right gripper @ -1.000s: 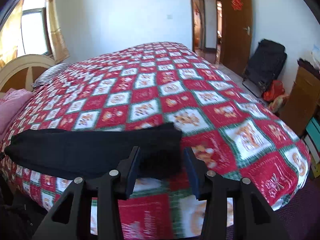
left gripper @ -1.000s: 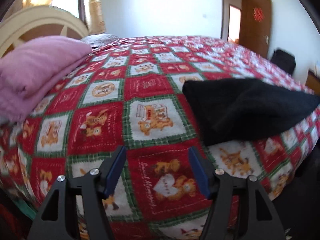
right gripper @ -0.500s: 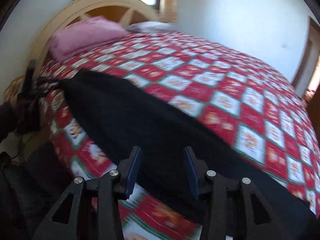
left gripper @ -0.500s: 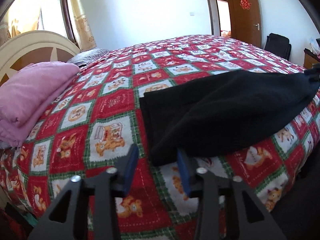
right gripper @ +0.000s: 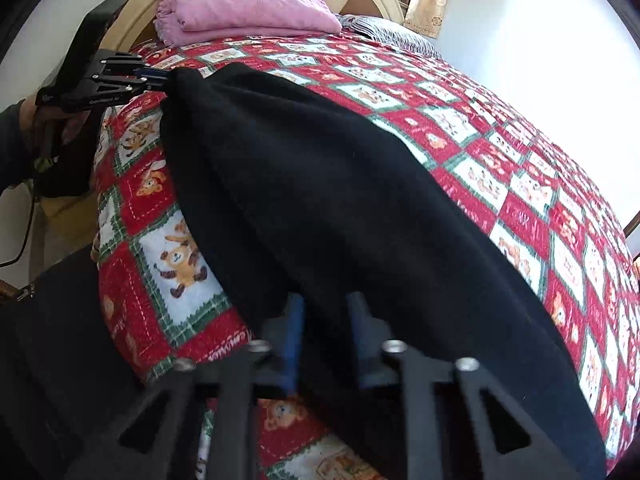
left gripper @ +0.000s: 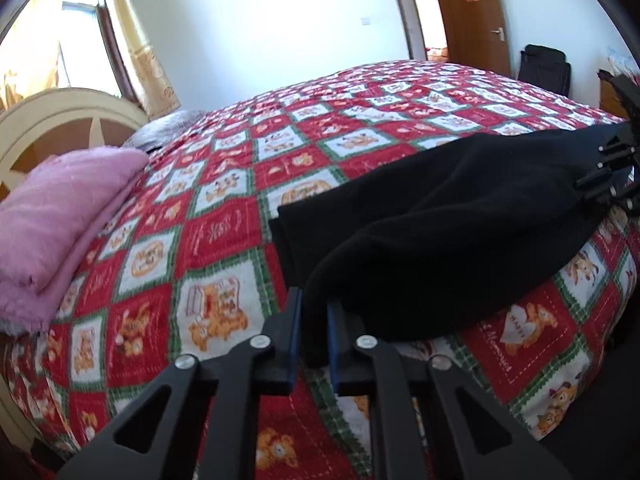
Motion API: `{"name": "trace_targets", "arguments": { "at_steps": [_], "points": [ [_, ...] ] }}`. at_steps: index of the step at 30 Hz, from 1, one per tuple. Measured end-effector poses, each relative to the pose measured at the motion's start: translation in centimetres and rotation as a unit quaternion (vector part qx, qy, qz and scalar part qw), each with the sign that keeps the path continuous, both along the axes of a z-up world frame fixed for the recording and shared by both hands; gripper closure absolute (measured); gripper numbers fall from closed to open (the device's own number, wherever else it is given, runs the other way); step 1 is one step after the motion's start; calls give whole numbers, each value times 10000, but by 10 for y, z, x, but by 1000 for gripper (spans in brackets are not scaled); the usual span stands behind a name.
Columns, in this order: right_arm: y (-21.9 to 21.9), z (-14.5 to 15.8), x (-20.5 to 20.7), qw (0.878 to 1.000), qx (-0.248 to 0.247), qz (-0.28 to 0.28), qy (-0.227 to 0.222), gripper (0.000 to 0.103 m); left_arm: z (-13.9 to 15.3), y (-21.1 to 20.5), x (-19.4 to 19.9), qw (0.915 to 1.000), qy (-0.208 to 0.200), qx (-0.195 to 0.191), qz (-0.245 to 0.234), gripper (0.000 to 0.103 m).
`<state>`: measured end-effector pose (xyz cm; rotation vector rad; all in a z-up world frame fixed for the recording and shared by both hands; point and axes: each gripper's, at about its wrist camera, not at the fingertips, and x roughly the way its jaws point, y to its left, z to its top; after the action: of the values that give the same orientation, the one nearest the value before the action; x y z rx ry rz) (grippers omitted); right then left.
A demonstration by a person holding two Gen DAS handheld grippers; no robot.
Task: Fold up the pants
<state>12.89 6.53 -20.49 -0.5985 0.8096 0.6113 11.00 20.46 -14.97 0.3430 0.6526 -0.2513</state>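
Observation:
The black pants (left gripper: 460,220) lie folded lengthwise along the near edge of the bed; they also fill the right wrist view (right gripper: 340,200). My left gripper (left gripper: 314,320) is shut on one end of the pants, lifted a little off the quilt. My right gripper (right gripper: 324,320) is shut on the other end. The right gripper shows at the right edge of the left wrist view (left gripper: 612,168), and the left gripper at the upper left of the right wrist view (right gripper: 156,74), pinching the pants' corner.
A red and white patchwork quilt (left gripper: 224,240) covers the bed. A folded pink blanket (left gripper: 52,216) lies by the cream headboard (left gripper: 60,116). A black bag (left gripper: 544,64) stands by the wooden door (left gripper: 472,20).
Both grippers have closed on the ends of the pants. The left gripper moved right to the pants' end and pinched it. The right wrist view has swung round towards the headboard.

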Motion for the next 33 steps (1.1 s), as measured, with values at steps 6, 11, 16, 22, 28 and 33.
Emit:
{"name": "trace_targets", "arguments": {
  "at_steps": [6, 11, 16, 22, 28, 33],
  "points": [
    [0, 29, -24, 9996, 119, 179, -164, 100, 11, 12, 0, 9998, -117, -94, -128, 92],
    [4, 8, -24, 9997, -25, 217, 68, 100, -15, 16, -3, 9999, 91, -39, -84, 92],
    [3, -6, -18, 9995, -42, 164, 284, 100, -20, 21, -14, 9998, -15, 208, -49, 88],
    [2, -5, -20, 9989, -88, 224, 392, 96, -24, 55, -22, 9980, 148, 534, 319, 88],
    [-7, 2, -22, 9984, 120, 183, 523, 88, 4, 69, -21, 9975, -80, -43, 697, 87],
    [0, 10, -19, 9989, 241, 146, 374, 84, 27, 43, 0, 9957, -325, -639, 580, 61]
  ]
}}
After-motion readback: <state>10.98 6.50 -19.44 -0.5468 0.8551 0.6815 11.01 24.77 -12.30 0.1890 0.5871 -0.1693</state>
